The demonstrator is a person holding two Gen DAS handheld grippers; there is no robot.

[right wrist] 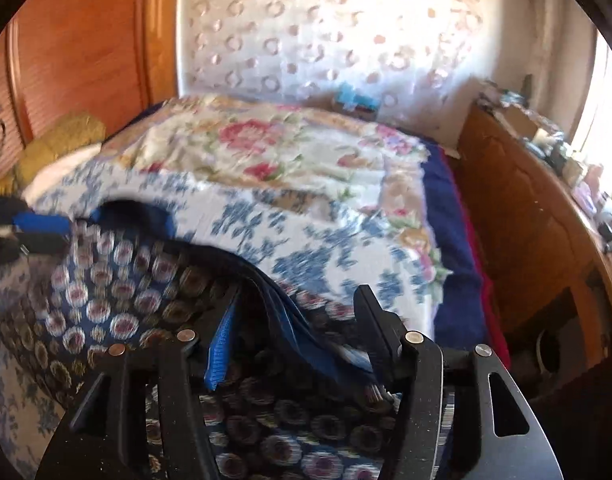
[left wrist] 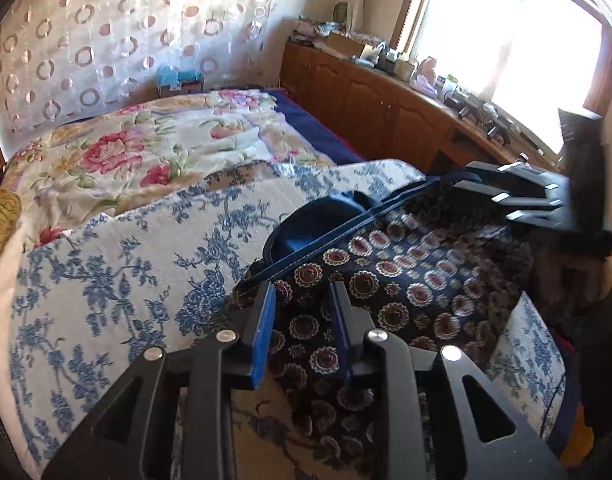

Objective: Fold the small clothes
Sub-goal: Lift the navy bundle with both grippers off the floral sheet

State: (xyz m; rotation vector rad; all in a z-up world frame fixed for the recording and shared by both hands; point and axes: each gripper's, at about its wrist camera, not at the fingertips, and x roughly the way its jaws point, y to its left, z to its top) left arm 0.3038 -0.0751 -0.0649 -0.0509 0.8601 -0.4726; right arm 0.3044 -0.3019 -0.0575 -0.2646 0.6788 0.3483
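A dark navy garment (left wrist: 406, 280) printed with round medallions lies spread on the bed, its plain navy neckline trim (left wrist: 326, 236) towards the far side. My left gripper (left wrist: 301, 286) hovers over the garment's near left part with its blue pads apart, and only the flat cloth shows in the gap. My right gripper (left wrist: 472, 178) is at the garment's far right edge, beside the navy trim. In the right wrist view the garment (right wrist: 105, 280) fills the foreground. The right gripper (right wrist: 297, 300) is open, and a navy hem band lies loose between its fingers. The left gripper (right wrist: 61, 232) shows at the far left.
The bed has a blue-and-white floral cover (left wrist: 117, 264), and a pink floral quilt (left wrist: 145, 152) lies behind it. A wooden cabinet (left wrist: 386, 108) loaded with clutter runs under the bright window on the right. A wooden wardrobe (right wrist: 85, 40) and a golden cushion (right wrist: 61, 140) stand at the left.
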